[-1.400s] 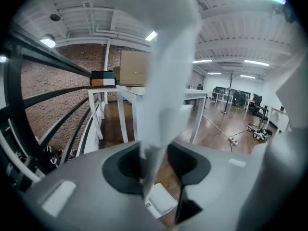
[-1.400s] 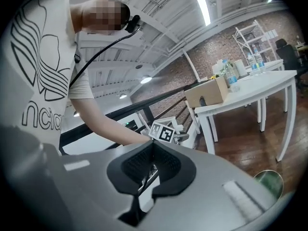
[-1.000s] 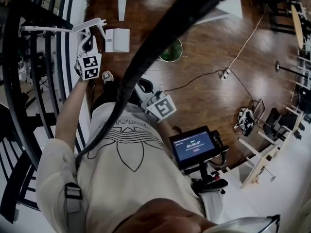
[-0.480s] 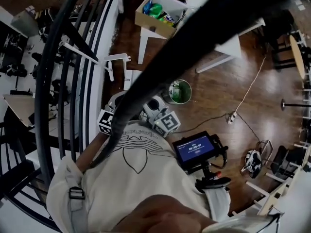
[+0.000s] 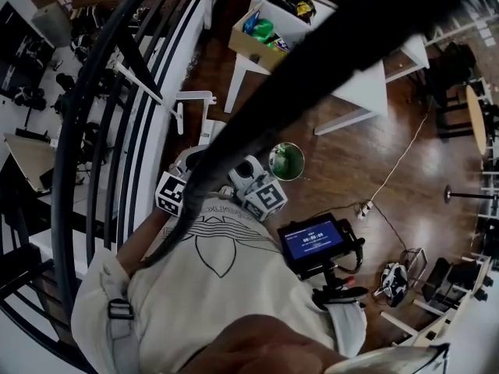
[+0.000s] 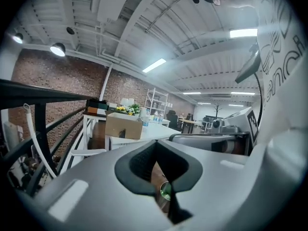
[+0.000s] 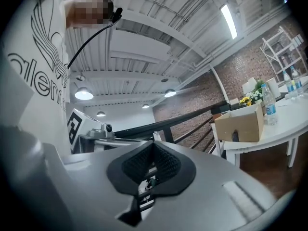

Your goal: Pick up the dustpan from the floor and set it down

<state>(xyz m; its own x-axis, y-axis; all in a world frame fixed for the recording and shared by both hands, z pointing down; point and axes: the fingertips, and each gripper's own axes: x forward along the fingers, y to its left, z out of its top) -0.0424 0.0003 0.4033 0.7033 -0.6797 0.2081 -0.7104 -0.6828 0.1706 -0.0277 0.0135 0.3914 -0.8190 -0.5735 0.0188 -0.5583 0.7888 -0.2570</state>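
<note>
A white long-handled piece (image 5: 193, 100), seemingly the dustpan, rests on the wood floor beside the black stair railing (image 5: 129, 107); in the left gripper view it shows low at the left (image 6: 89, 152). My left gripper (image 5: 187, 162) (image 6: 158, 150) is shut and holds nothing, pulled in close to my chest and well short of that piece. Beside it, my right gripper (image 5: 243, 171) (image 7: 153, 163) points roughly level, its pads together with nothing between them. A thick black strap crosses the head view and hides both sets of fingertips.
A green bin (image 5: 287, 162) stands on the floor just ahead of the grippers. Further on is a white table (image 5: 366, 84) with an open cardboard box (image 5: 265, 33). A small screen (image 5: 312, 240) hangs at my waist. A cable (image 5: 398, 170) trails over the floor at right.
My left gripper has drawn back and up from the white piece by the railing to my chest. The right gripper rose a little. The head view now reaches further, showing table and box.
</note>
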